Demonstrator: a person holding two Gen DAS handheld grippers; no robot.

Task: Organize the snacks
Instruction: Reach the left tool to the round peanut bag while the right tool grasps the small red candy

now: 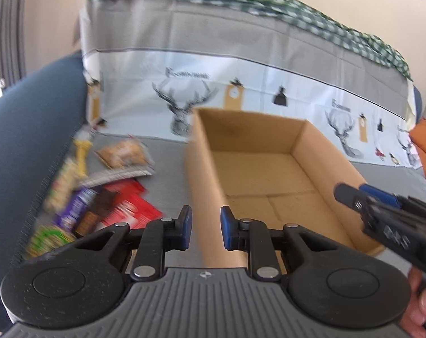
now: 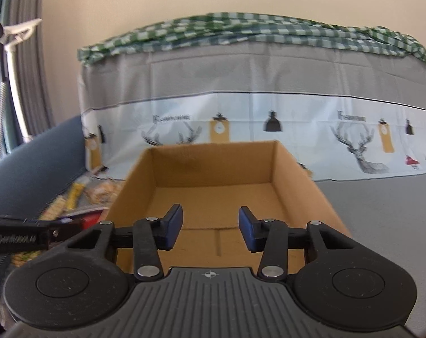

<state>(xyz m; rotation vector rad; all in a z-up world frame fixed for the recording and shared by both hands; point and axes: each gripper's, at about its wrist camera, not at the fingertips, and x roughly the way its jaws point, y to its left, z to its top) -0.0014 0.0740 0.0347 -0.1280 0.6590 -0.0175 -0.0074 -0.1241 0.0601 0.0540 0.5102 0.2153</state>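
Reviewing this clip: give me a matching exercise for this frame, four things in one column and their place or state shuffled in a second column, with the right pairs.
Things:
1. cardboard box
2. snack pile
3. left gripper
4. checked cloth

Places or states:
A. draped along the top of the sofa back
B. open, nothing between its fingers
C. lying on the grey cover, left of the box
D. open-topped, nothing in it

Pairs: 1-D, 2-C, 3-B, 4-A
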